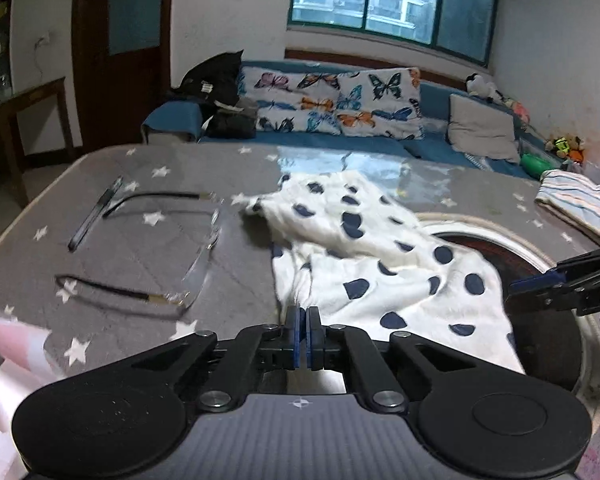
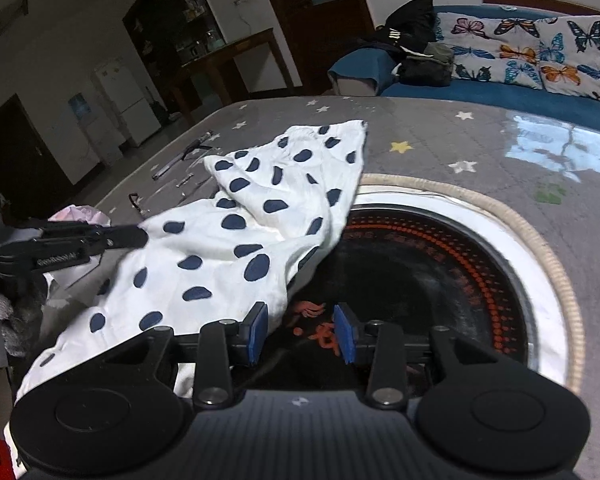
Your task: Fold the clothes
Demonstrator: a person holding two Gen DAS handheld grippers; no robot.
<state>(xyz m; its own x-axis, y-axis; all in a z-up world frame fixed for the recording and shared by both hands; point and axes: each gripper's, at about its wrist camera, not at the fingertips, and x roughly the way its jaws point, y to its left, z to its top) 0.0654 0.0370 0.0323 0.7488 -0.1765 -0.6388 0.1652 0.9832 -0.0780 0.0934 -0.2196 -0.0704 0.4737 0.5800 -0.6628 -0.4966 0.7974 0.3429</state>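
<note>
Grey star-patterned table [image 1: 140, 216] bearing a white dotted garment [image 1: 380, 272]; left gripper [image 1: 302, 338] pinches its near edge, right gripper [image 2: 303, 336] spread, pads empty over the dark cooktop [image 2: 420, 280].

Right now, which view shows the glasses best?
The left wrist view: the glasses lie unfolded on the table left of the garment, frame and both temples visible. The right wrist view shows only small blurred bits beyond the garment.

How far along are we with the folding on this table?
Done: one striped garment lies folded at the table's far right corner. In hand: the left gripper is shut on the near edge of the polka-dot garment, which is crumpled and partly over the round cooktop; the right gripper is open beside its edge. Left: spreading and folding it.
</note>
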